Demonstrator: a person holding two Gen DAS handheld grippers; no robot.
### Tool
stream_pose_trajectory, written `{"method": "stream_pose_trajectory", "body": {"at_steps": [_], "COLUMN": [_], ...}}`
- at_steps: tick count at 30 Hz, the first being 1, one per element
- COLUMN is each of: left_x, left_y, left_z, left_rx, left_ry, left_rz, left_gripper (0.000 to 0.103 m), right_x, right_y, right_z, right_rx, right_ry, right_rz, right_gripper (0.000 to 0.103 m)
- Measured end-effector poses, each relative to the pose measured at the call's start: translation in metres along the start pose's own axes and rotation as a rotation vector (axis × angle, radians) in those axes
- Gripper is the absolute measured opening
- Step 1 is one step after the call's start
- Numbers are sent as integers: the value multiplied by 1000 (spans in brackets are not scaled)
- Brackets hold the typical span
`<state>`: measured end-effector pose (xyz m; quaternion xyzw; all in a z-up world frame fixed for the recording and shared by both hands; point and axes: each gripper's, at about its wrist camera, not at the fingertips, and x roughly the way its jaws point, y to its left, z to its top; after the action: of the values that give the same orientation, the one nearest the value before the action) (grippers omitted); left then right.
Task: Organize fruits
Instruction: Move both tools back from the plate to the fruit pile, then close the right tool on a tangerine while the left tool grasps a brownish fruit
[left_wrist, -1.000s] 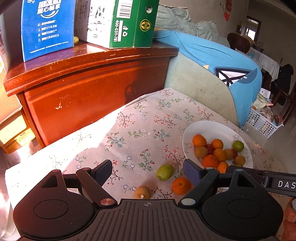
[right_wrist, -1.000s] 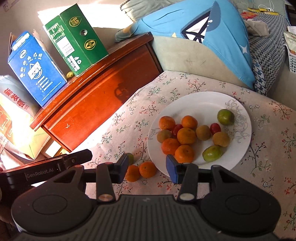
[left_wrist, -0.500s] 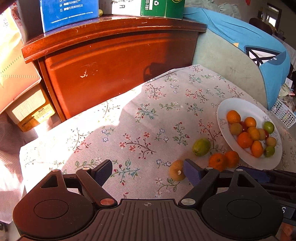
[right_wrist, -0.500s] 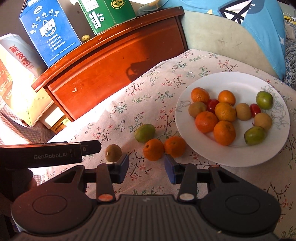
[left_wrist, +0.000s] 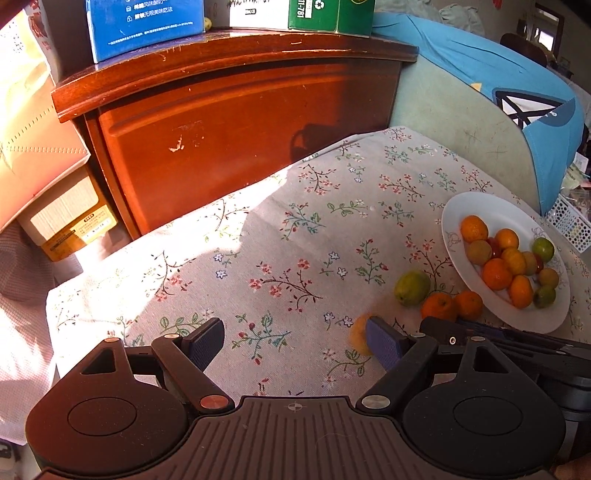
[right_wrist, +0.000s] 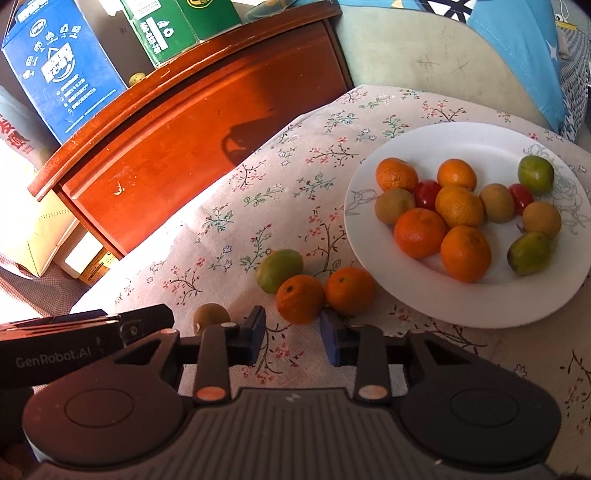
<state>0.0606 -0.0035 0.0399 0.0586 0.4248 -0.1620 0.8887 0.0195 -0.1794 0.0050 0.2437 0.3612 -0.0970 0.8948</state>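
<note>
A white plate (right_wrist: 413, 299) on the floral cloth holds several oranges, kiwis, green fruits and small red ones; it also shows in the left wrist view (left_wrist: 452, 236). Beside it on the cloth lie a green fruit (right_wrist: 279, 270), two oranges (right_wrist: 300, 299) (right_wrist: 350, 290) and a kiwi (right_wrist: 210, 316). My right gripper (right_wrist: 292, 339) is open and empty, just short of the left orange. My left gripper (left_wrist: 295, 341) is open and empty; its right finger partly hides the kiwi (left_wrist: 359, 332). The green fruit (left_wrist: 412, 288) and the oranges (left_wrist: 439, 306) lie to its right.
A red-brown wooden cabinet (left_wrist: 236, 122) stands behind the table with a blue box (right_wrist: 59, 66) and a green box (right_wrist: 177, 26) on top. A sofa with a blue cloth (left_wrist: 509, 88) is at the far right. Cardboard boxes (left_wrist: 70, 221) sit at the left.
Both grippers have drawn back and to the left from the plate. The loose fruits now sit closer ahead of the right gripper; the kiwi has slid behind the left gripper's right finger.
</note>
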Motion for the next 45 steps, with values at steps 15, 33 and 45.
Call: {"method": "stream_pose_trajectory", "body": {"at_steps": [15, 33, 45], "left_x": [6, 29, 27], "left_y": [-13, -28, -34], "left_z": [-9, -14, -14], "left_rx": [44, 53, 88], "left_ry": [11, -19, -44], "left_rz": [-33, -116, -146], "left_gripper": [85, 56, 25], "right_x": [-17, -21, -14], "right_y": [-9, -3, -2], "right_z": [-4, -12, -10], "right_rx": [-10, -124, -159], "right_ry": [45, 37, 18], "right_rz": [20, -18, -33], "right_gripper": [24, 33, 31]}}
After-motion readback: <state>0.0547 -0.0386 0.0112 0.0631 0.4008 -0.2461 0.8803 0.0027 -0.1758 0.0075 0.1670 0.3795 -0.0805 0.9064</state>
